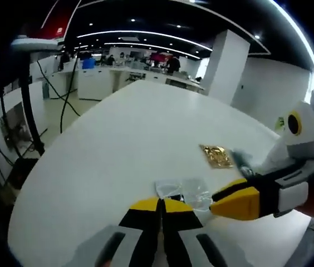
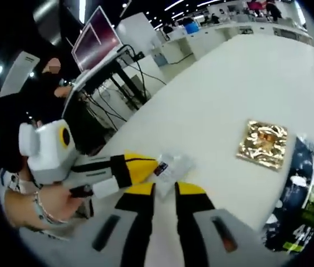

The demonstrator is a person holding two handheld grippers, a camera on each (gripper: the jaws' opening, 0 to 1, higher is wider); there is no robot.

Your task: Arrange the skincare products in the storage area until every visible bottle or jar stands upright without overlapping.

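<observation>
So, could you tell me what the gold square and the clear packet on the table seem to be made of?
Gold square: probably metallic foil, as it is shiny and crinkled. Clear packet: likely thin plastic film, being see-through with glossy creases. Table: smooth matte white, material unclear.

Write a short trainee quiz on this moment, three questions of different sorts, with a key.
1. True or false: the gold sachet lies flat on the white table.
2. What does the tip of the left gripper meet? A the gold sachet; B the clear packet; C a glass jar.
3. Fill in: the jaws of the right gripper stand ____.
Key: 1 true; 2 B; 3 open.
</observation>
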